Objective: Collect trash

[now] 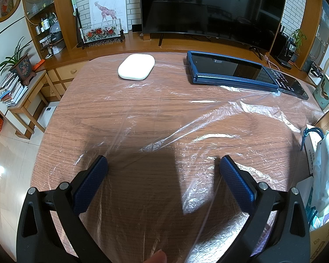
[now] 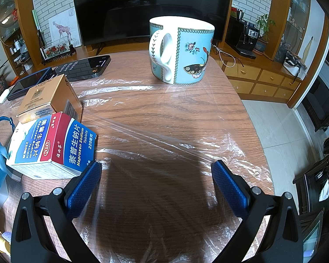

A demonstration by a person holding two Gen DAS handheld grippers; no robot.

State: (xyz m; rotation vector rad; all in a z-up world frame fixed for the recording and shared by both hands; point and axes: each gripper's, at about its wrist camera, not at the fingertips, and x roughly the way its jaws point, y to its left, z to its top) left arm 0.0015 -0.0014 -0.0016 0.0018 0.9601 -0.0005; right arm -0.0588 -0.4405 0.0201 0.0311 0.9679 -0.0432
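Both grippers, left gripper (image 1: 163, 164) and right gripper (image 2: 156, 169), gape wide and empty above the plastic-covered table (image 2: 164, 114), apparently before any pickup; next, likely reaching the medicine box (image 2: 52, 144) at left.

Bright, sharp — plastic glare, fisheye-bent edges.

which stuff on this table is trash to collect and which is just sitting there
Likely trash: Naproxen box; gold carton; clear plastic sheet, perhaps.

Just lying about: butterfly mug; white case; blue tablet; dark phone.
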